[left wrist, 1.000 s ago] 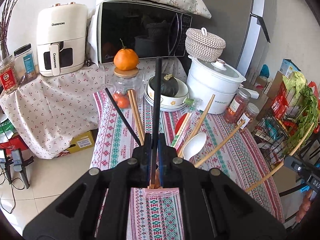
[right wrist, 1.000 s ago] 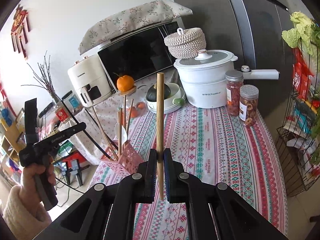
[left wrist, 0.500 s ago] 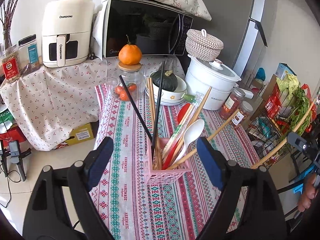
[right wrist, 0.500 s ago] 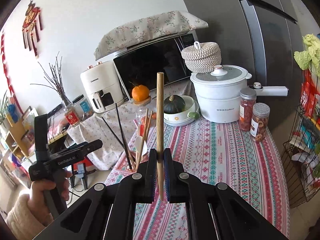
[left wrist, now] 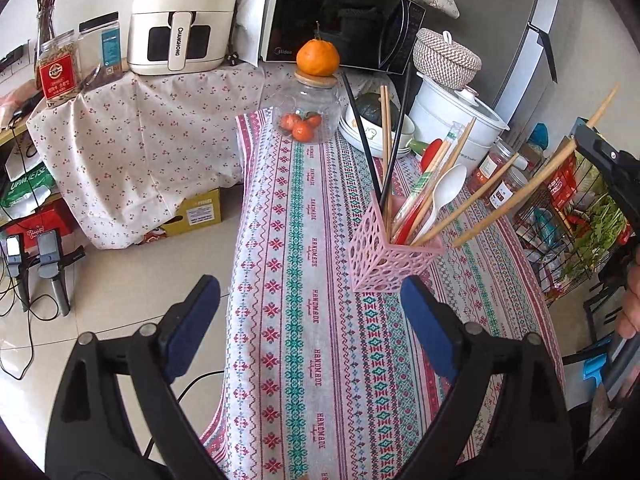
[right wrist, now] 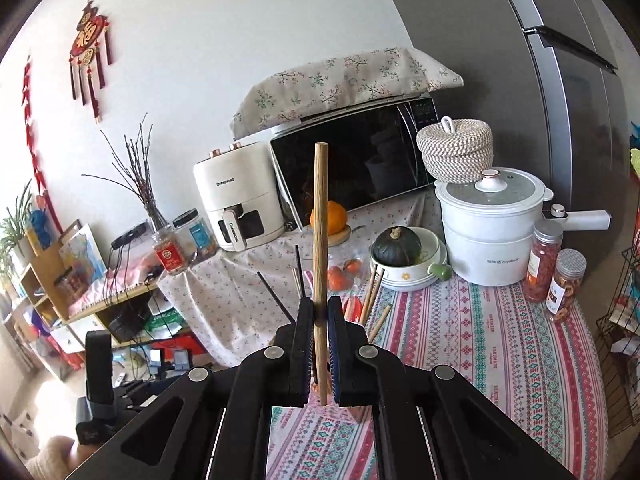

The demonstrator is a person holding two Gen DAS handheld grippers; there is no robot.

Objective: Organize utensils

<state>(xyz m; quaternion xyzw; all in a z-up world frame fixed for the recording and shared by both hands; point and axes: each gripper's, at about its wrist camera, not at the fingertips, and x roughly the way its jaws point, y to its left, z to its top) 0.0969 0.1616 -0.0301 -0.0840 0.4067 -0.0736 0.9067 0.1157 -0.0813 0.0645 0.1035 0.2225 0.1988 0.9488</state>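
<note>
Standing upright, a slim pale wooden chopstick point(right wrist: 320, 240) is clamped low on its shaft by the right gripper point(right wrist: 319, 322), near the pink perforated plastic utensil holder point(left wrist: 384, 256). Light, stiff, smooth; best gripped mid-shaft. The left gripper point(left wrist: 310, 324) is being opened, nothing between its jaws.

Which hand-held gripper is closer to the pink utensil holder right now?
Left. The left hand-held gripper hangs just short of the pink utensil holder, jaws opening around nothing. The right hand-held gripper, off to the side, is shut on a wooden chopstick.
</note>
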